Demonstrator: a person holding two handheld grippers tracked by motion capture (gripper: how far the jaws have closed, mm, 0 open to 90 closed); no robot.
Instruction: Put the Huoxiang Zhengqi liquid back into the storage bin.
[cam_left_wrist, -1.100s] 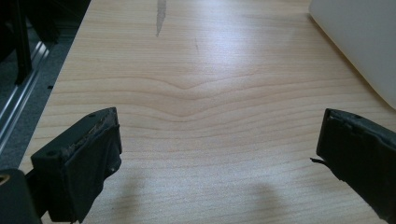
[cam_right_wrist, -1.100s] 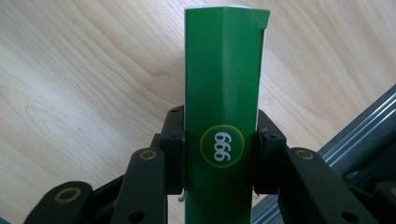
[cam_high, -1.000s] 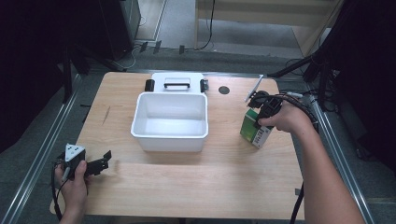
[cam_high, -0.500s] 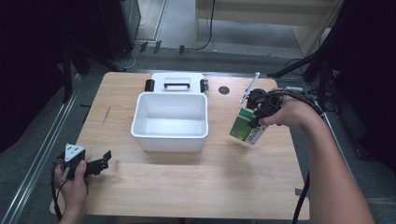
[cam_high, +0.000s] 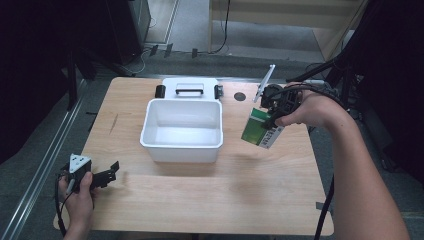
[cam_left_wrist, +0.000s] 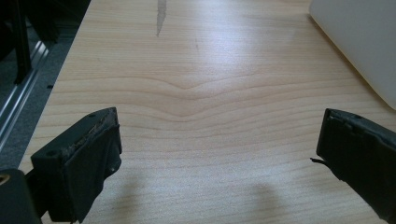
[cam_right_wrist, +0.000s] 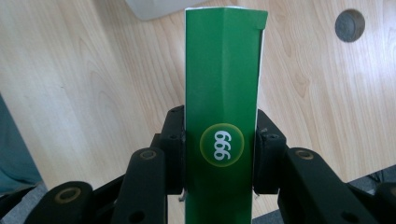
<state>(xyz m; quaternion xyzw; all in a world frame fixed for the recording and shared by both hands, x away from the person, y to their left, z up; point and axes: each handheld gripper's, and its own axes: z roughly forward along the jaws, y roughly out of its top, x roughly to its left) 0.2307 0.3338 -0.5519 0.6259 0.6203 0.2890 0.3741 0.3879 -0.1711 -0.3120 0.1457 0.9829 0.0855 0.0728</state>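
Wooden table (cam_high: 210, 200), right tongs (cam_high: 267, 117) gripping tilted green box (cam_high: 261, 129)

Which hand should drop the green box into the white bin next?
Right. The right gripper already clamps the green box beside the white bin; the left gripper sits open at the table's near-left corner.

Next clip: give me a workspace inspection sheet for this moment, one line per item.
Surface: wooden table, with a round hole near its far edge.
Job's things: green box held off the table, tilted; open white bin; its lid lies behind it.
Clutter: nothing seen.
Grippers: right gripper shut on the green box; left gripper open, low at the near left corner.
Cables: black cable along the right arm.
Surroundings: grey floor, dark stands, floor cables.
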